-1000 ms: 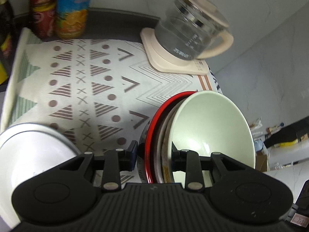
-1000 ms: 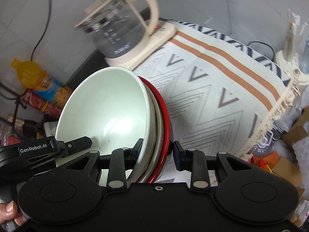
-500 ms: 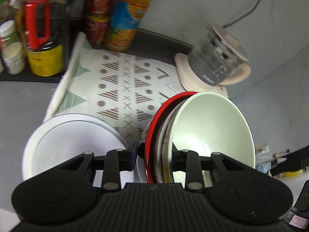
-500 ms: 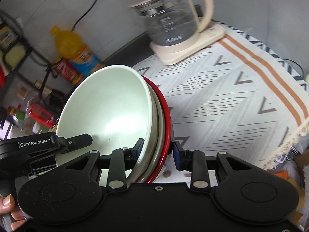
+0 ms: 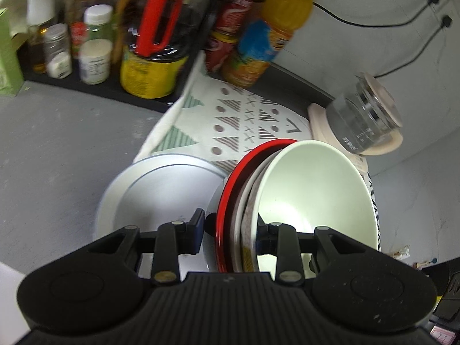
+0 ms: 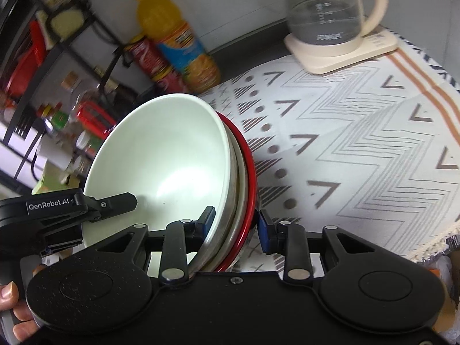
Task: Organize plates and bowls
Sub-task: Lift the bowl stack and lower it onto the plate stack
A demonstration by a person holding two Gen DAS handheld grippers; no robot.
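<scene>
Room first: the view has swung off the patterned cloth [image 6: 359,143] toward the grey counter [image 5: 57,155] and the shelf of jars and bottles [image 5: 95,49], which a second ago sat out of frame; the orange drink bottle [image 6: 178,46] and the glass kettle [image 6: 325,14] on its cream base have slid across both views, so I judge I am carrying the load leftward, off the cloth. Load unchanged: a nested stack, tipped on edge, with the pale green bowl [image 5: 316,189] innermost, a whitish dish behind it, and the red-rimmed plate [image 5: 227,201] outermost. My left gripper [image 5: 230,230] is clenched across the stack's rim on one side, my right gripper [image 6: 234,224] clenched across it on the other, each with one finger inside the green bowl and one behind the red plate. New below: the white plate [image 5: 155,189] now shows nearly whole, lying flat at the cloth's edge, just beside and under the lifted stack. My reading: the stack is headed onto that plate, and the step is mid-carry, not yet set down. Risk, as I judge it: the tipped stack could slip between dishes if either pinch loosens before I level it.
</scene>
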